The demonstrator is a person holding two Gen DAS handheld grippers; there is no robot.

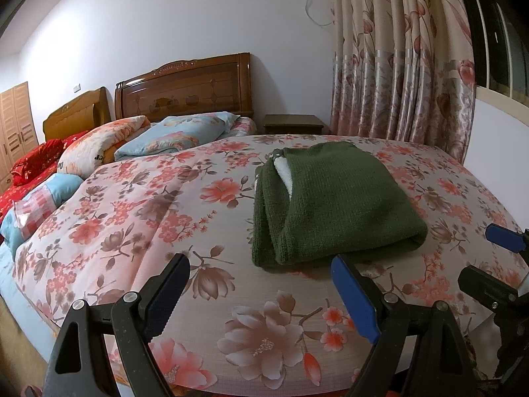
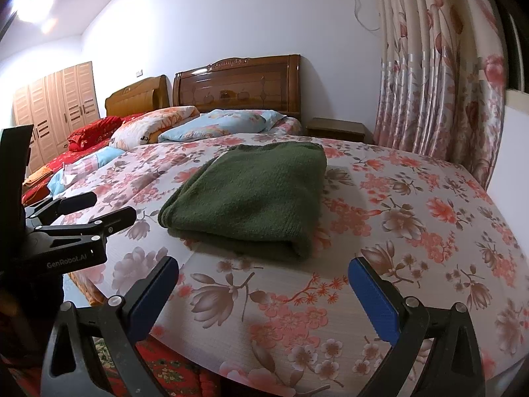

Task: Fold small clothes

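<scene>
A dark green knitted garment (image 1: 334,201) lies folded into a thick rectangle on the flowered bedspread (image 1: 172,218), a strip of white lining showing at its far left edge. In the right wrist view the same garment (image 2: 251,198) sits straight ahead. My left gripper (image 1: 261,264) is open, its blue-padded jaws wide apart with nothing between them, hovering just short of the garment's near edge. My right gripper (image 2: 264,268) is open too, empty, a little back from the fold. The right gripper's blue fingers (image 1: 502,236) show at the right edge of the left wrist view.
Pillows (image 1: 178,135) and folded quilts (image 1: 99,145) are piled toward the wooden headboard (image 1: 185,89). A nightstand (image 1: 292,124) and flowered curtains (image 1: 396,66) stand at the far right. A wardrobe (image 2: 56,106) stands at the left. The bed's near edge lies just below both grippers.
</scene>
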